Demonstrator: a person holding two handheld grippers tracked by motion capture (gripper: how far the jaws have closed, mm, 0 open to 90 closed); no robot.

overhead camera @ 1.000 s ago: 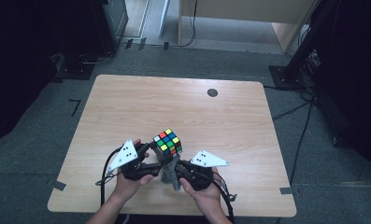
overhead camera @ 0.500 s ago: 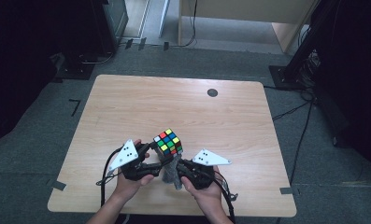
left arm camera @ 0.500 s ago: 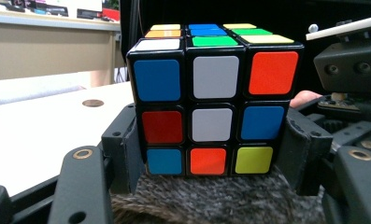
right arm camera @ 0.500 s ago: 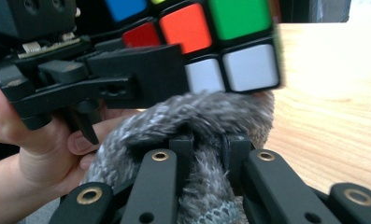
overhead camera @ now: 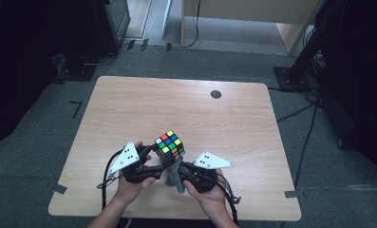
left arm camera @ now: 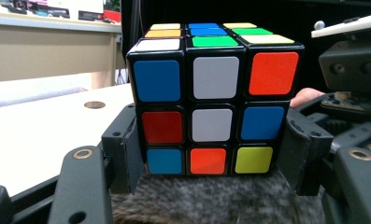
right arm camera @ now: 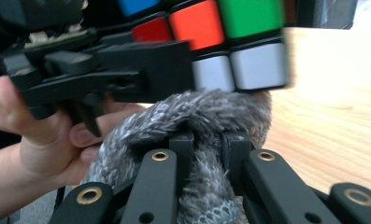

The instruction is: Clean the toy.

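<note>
High view is showing a pale wooden worktop (overhead camera: 129,109) standing on grey carpet in a dim room, with a small dark round grommet (overhead camera: 216,94) near its far edge, tape marks on the floor, black stands at both sides and a light wooden cabinet beyond. A person's forearms are coming in from the near edge.

Left tongs (overhead camera: 163,160) are sitting clamped on a colour cube (overhead camera: 170,144), which is being held up over the near middle of the worktop; in the left gripper view the jaws are pressing on the two sides of its bottom layer (left arm camera: 210,100), and the cube is standing upright with mixed stickers.

Right tongs (overhead camera: 175,176) are sitting pinched together on a grey fuzzy cloth (overhead camera: 173,175); in the right gripper view the jaws are gripping a bunched fold of it (right arm camera: 206,116). The cloth is lying against the underside of the cube, just beneath the white and orange stickers.
</note>
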